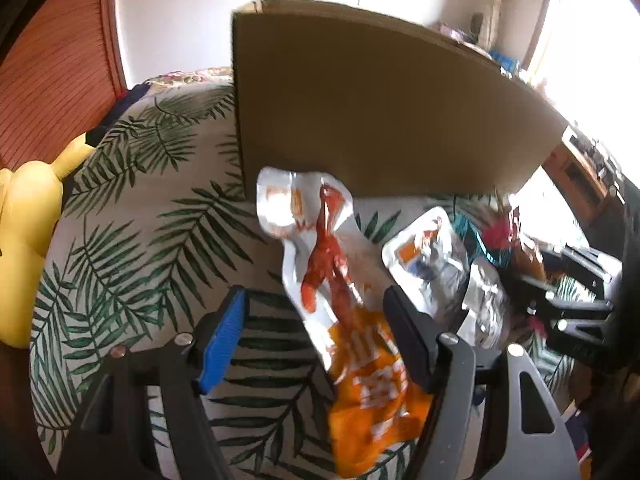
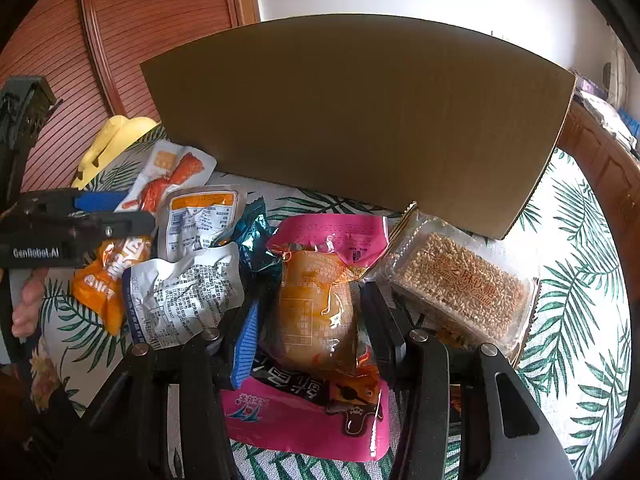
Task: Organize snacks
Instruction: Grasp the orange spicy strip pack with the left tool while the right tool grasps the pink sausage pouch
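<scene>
Snacks are seen loose on the leaf-print counter (image 2: 580,280) before the cardboard box (image 2: 360,120), whose inside is hidden, so most sorting is judged undone. The orange-and-white packet (image 1: 340,280) lies between the wide jaws of the left gripper (image 1: 316,332), unclamped, its long axis running away toward the box. The pink packet (image 2: 324,312) is flanked closely by the jaws of the right gripper (image 2: 308,332), lengthwise toward the box; a firm clamp cannot be told.

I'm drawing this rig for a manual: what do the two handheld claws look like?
Both match: the left claw and right claw have dark grey-black frames with silver bolts, one finger padded ribbed blue, the other black. White "GenRobot.AI" lettering marks the left one's side.
</scene>
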Demonstrator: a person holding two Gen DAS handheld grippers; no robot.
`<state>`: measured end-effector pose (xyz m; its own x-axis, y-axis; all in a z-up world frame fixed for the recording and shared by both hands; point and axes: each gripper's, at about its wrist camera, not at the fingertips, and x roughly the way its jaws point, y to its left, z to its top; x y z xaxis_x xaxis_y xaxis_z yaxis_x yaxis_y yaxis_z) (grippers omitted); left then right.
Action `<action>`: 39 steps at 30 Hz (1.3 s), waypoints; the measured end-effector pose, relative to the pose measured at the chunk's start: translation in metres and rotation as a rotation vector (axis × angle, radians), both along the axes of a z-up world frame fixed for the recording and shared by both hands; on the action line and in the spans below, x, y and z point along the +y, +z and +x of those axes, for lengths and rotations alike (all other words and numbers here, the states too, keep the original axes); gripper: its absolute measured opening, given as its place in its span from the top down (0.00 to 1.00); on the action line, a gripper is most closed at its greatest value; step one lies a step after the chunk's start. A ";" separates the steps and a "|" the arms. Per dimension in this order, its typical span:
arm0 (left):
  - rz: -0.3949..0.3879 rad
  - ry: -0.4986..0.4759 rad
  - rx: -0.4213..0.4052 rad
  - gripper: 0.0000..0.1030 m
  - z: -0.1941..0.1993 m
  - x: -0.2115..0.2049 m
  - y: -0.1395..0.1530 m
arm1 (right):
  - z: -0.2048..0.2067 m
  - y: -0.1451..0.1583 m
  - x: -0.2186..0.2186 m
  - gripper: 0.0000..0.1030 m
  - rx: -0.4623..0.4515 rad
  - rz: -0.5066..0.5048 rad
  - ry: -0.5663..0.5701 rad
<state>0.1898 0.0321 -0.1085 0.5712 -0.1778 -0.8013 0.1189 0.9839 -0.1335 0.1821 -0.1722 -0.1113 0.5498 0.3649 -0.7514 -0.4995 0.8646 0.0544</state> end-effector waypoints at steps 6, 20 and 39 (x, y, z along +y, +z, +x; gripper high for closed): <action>-0.021 -0.008 0.013 0.31 0.004 0.003 -0.003 | 0.000 0.000 0.000 0.52 0.000 0.001 0.000; -0.097 -0.068 -0.004 0.69 0.001 -0.001 -0.002 | 0.000 0.000 0.000 0.51 0.000 0.001 0.000; -0.087 -0.090 -0.093 0.90 -0.040 0.012 0.021 | -0.003 0.001 -0.002 0.63 -0.010 0.017 -0.002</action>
